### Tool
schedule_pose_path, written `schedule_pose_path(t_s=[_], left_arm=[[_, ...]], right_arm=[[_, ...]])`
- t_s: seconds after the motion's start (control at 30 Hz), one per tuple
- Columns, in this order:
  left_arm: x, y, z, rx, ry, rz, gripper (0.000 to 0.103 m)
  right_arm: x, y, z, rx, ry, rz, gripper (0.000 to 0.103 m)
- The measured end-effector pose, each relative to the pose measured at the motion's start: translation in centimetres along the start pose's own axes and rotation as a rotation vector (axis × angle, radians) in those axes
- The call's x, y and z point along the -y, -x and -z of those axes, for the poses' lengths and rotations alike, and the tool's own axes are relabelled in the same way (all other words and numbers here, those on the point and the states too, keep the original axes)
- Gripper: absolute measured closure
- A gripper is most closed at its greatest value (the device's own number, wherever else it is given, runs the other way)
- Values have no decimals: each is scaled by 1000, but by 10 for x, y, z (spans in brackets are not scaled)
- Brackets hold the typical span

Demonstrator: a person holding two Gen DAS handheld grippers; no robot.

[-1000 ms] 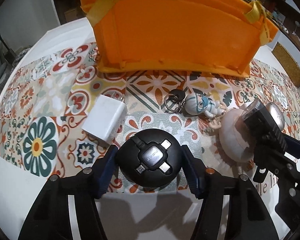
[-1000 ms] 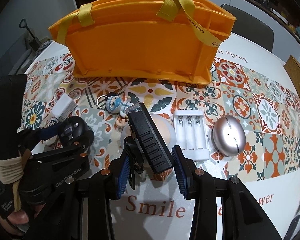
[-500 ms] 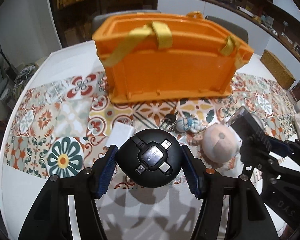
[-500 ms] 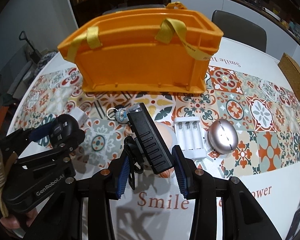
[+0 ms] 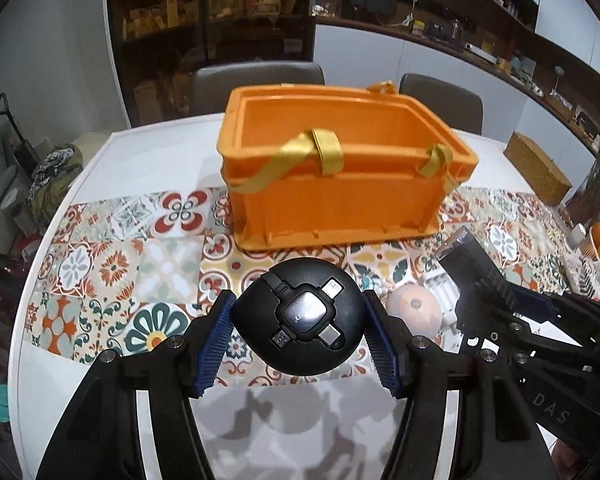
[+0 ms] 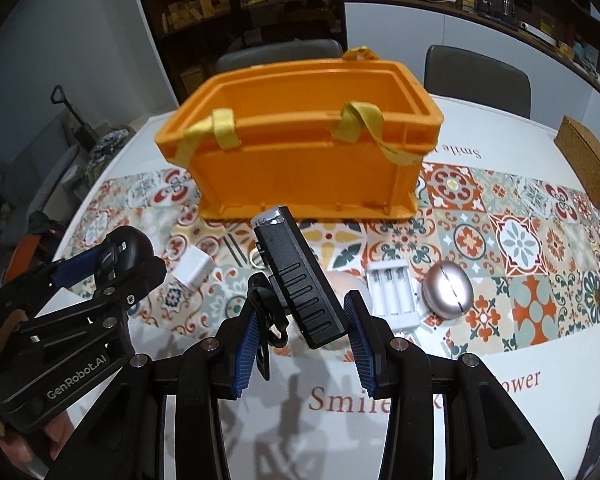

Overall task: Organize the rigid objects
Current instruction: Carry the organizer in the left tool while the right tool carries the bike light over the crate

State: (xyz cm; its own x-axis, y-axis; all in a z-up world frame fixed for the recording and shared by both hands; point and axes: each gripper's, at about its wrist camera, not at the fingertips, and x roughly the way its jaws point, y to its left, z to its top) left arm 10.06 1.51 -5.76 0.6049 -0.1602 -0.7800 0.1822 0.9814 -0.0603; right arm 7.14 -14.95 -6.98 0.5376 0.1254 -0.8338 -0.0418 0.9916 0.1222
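My left gripper (image 5: pixel 298 305) is shut on a black round cable hub (image 5: pixel 300 316) with several plug ends on its face, held above the tiled table runner (image 5: pixel 112 264). In the right wrist view my right gripper (image 6: pixel 302 307) is shut on a black ribbed rectangular device (image 6: pixel 296 272) that has a clear front end and a dangling strap. An orange basket (image 5: pixel 340 208) with yellow handles stands beyond both, its open top showing, with no objects visible inside. In the right wrist view the basket (image 6: pixel 300 168) is straight ahead and the left gripper (image 6: pixel 112 256) is at the left.
On the runner lie a white charger block (image 6: pixel 194 266), a white battery holder (image 6: pixel 390 292), a silver oval case (image 6: pixel 448 294) and a peach round object (image 5: pixel 414 308). A cork box (image 6: pixel 588 160) sits far right. Two chairs stand behind the table.
Both grippers have risen with their objects still held. The table has dropped away below, and the basket's open top has come into sight.
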Motion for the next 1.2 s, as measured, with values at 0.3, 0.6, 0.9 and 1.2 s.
schedule_pose_path(t_s=[0.3, 0.6, 0.9, 1.2], left_arm=[[-13, 6, -22, 27, 11, 9, 41], [-16, 6, -48, 33, -7, 63, 41], [-19, 4, -84, 65, -26, 68, 41], [-22, -2, -112, 41, -36, 93, 41]], right_arm=[[0, 6, -18, 25, -53, -19, 61], [-2, 6, -43, 56, -63, 3, 61], [6, 5, -73, 73, -120, 2, 60], [4, 6, -103, 78, -119, 1, 60]])
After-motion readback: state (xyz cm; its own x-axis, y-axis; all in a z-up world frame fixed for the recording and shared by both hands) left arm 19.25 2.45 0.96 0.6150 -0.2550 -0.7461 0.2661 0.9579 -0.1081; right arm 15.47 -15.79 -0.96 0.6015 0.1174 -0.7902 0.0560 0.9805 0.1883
